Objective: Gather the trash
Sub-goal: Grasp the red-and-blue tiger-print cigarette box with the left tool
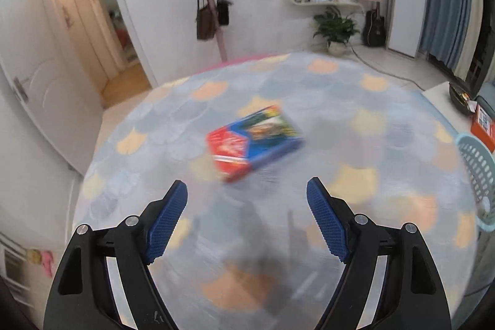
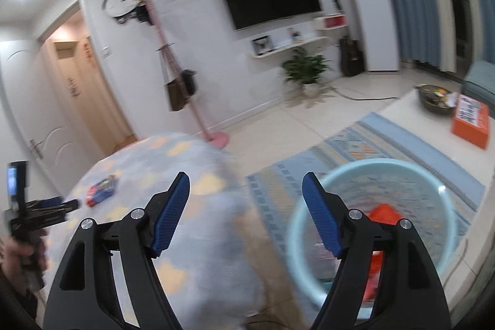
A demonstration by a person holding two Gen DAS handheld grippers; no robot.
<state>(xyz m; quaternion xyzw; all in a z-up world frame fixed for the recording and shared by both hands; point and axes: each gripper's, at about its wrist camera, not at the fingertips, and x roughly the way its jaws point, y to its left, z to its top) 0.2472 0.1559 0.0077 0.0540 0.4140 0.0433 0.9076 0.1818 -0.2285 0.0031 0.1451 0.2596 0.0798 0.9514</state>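
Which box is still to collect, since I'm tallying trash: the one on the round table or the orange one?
The red-and-blue box on the patterned table; the orange box sits on the white table.

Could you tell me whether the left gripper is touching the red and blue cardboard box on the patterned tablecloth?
Apart. In the left wrist view, the left gripper is open with bare tablecloth between its fingertips and the box.
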